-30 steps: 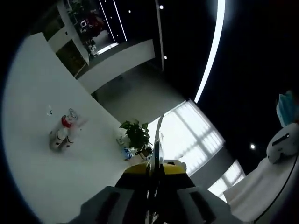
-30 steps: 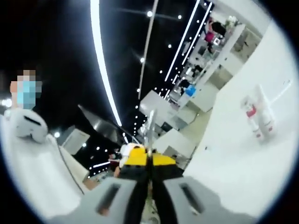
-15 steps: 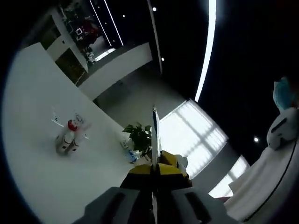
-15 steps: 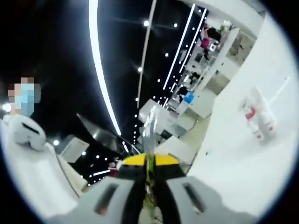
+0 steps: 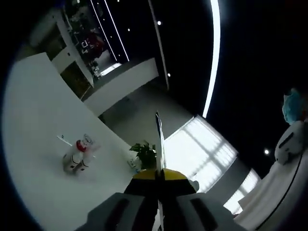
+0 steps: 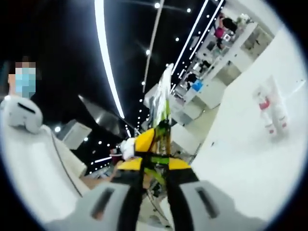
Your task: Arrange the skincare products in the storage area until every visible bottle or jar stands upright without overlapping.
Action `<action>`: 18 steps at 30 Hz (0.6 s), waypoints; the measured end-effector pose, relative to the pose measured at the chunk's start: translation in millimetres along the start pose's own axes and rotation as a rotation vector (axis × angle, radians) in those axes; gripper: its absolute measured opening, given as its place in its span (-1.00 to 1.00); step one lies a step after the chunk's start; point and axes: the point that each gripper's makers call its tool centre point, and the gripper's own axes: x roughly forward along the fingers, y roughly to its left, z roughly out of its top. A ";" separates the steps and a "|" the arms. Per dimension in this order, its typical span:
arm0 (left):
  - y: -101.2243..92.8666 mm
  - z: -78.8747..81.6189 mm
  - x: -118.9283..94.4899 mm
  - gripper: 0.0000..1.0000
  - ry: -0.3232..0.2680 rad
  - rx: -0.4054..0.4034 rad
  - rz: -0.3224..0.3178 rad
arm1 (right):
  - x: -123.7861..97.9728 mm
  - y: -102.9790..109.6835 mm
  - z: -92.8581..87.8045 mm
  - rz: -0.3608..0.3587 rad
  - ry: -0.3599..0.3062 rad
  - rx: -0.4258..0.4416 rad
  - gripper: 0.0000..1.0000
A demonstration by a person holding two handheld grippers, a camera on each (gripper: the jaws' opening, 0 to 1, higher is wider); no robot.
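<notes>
Left tool [image 5: 158,144] raised clear of white surface [image 5: 33,144], jaws pressed together, gripping nothing. Right tool [image 6: 161,130] also lifted, jaws closed, empty. Skincare bottles [image 5: 77,156] clustered on surface, well apart from both tools; upright or tilted unclear.

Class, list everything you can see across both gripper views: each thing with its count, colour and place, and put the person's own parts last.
Skincare bottles: a small cluster, white with red parts, on the white surface; exact count unclear.
White surface: one, white, under the bottles.
Potted plant: one, green, at the surface's far edge.
Ceiling light strip: one long strip, white, on the dark ceiling.
Window: one, bright, beyond the plant.
Shelving: white, in the background.
Person: one, in white, at the left of the right gripper view.
Left hand-held gripper: grey and yellow, jaws together.
Right hand-held gripper: grey and yellow, jaws together on something thin.
</notes>
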 end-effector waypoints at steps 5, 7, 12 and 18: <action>16.6 14.7 -1.1 -1.00 -0.023 -0.023 0.032 | -7.9 -6.8 -4.1 -0.062 0.023 -0.075 -0.43; 25.6 19.9 -1.4 -1.00 -0.023 -0.028 0.053 | -11.0 -8.5 -7.3 -0.079 0.043 -0.096 -0.40; 52.4 35.0 -2.8 -1.00 -0.013 -0.021 0.096 | -20.7 -16.9 -9.1 -0.142 0.049 -0.139 -0.24; 79.5 44.9 -2.1 -1.00 0.005 -0.026 0.134 | -31.8 -25.4 -2.0 -0.194 -0.003 -0.121 -0.18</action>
